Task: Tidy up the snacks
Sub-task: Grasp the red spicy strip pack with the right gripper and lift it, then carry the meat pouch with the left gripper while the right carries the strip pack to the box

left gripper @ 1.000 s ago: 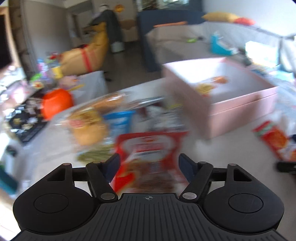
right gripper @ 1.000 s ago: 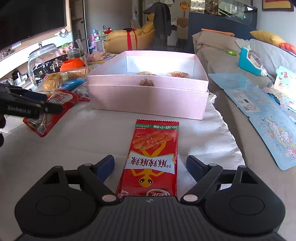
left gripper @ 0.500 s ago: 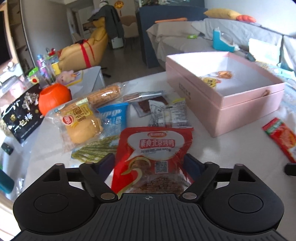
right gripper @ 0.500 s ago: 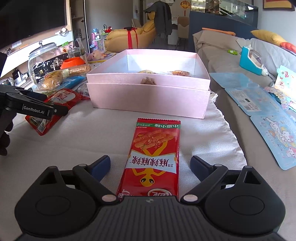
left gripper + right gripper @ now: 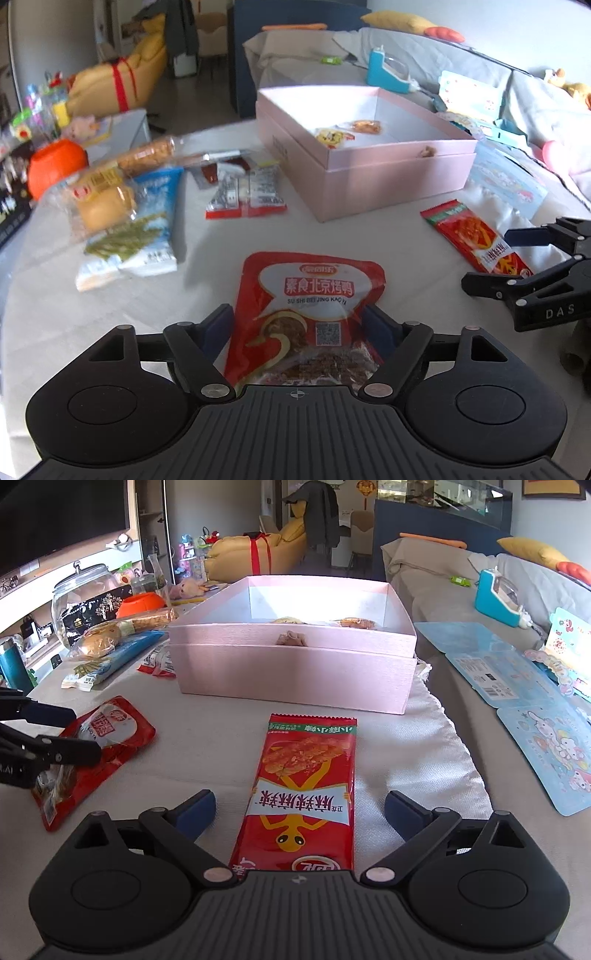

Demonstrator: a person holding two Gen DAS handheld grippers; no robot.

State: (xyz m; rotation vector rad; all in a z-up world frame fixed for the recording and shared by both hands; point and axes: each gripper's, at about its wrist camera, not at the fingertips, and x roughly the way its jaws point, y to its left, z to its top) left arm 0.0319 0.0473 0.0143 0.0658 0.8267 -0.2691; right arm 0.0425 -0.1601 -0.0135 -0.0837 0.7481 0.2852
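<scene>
My left gripper point(image 5: 300, 325) is shut on a red duck-snack pouch point(image 5: 310, 314) and holds it over the white cloth; the pouch also shows in the right wrist view point(image 5: 99, 746). My right gripper point(image 5: 300, 812) is open, its fingers on either side of a long red snack packet point(image 5: 303, 794) that lies flat on the cloth. That packet point(image 5: 469, 232) and the right gripper point(image 5: 517, 258) show at the right of the left wrist view. An open pink box point(image 5: 291, 664) with two small snacks inside stands just beyond.
A pile of snack packets point(image 5: 133, 206) lies left of the pink box point(image 5: 369, 162), with small sachets point(image 5: 247, 188) beside it. An orange bowl point(image 5: 55, 166) and a glass jar point(image 5: 81, 590) stand far left. Blue cartoon cards point(image 5: 535, 709) lie on the right.
My left gripper has swung right and pulled back with the red pouch, away from the snack pile. My right gripper has opened a little wider around the long red packet.
</scene>
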